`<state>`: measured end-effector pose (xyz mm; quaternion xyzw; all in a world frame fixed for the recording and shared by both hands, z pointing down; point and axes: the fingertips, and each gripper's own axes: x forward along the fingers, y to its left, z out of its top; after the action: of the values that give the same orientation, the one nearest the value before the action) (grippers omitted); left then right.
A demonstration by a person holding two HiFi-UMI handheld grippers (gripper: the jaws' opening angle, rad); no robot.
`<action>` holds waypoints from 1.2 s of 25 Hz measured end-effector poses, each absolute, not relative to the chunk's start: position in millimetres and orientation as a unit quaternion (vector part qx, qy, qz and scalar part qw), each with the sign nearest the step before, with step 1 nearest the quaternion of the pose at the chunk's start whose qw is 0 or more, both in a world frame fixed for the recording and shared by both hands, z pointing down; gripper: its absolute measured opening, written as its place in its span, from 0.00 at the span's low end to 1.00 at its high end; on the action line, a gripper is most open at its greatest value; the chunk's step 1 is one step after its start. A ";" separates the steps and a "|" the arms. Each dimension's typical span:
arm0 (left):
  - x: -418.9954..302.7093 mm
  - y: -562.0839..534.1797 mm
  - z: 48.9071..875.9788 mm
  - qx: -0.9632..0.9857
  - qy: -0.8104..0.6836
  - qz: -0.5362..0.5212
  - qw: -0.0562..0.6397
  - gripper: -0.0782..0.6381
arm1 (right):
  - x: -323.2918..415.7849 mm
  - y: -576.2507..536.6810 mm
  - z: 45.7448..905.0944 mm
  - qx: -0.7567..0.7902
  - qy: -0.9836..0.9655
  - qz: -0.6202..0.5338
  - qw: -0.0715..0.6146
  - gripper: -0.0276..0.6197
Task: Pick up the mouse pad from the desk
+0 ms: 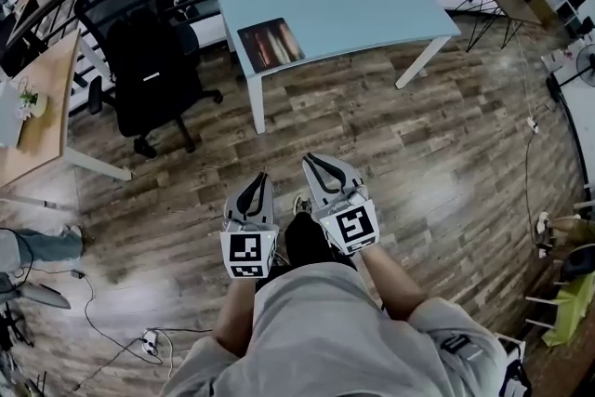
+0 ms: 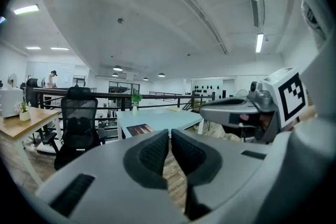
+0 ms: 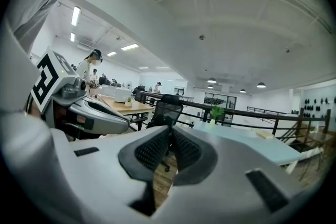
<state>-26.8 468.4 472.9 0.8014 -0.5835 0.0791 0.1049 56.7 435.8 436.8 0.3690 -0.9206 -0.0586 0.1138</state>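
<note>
Your left tool (image 1: pixel 258 178) and right tool (image 1: pixel 316 162) sit side by side at your waist, each with its jaws at a narrow slit and nothing between them. Open wood floor (image 1: pixel 418 153) runs ahead to the bench (image 1: pixel 372 0). The head view shows the whole mouse pad (image 1: pixel 271 44) flat at the bench's near left corner, near the black chair (image 1: pixel 149 60). In the left tool view a jaw cuts the pad off.

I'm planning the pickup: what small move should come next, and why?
Probably step toward the desk and carry both grippers forward: the mouse pad lies on its near corner, well beyond the left gripper and right gripper, which hold nothing.
</note>
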 end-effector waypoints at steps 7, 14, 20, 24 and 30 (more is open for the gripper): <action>-27.2 375.3 468.2 0.796 -0.591 0.092 0.096 0.15 | 59.7 341.8 430.0 0.356 -0.927 -0.065 0.101 0.08; -0.9 307.3 468.9 0.796 -0.588 0.107 0.100 0.15 | 88.7 274.6 434.6 0.365 -0.926 -0.042 0.082 0.08; 11.1 276.1 477.6 0.796 -0.583 0.123 0.105 0.15 | 99.2 237.3 444.3 0.369 -0.926 -0.028 0.074 0.08; 6.9 255.1 484.6 0.793 -0.584 0.129 0.113 0.15 | 94.5 216.5 453.1 0.364 -0.928 -0.019 0.076 0.08; -2.4 206.7 494.9 0.796 -0.577 0.131 0.125 0.15 | 83.5 173.1 461.1 0.366 -0.926 -0.014 0.089 0.09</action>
<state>-2.4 206.7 494.9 0.7963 -0.5772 0.1314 0.1248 83.5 173.1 461.1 0.3658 -0.9263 -0.0137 0.0894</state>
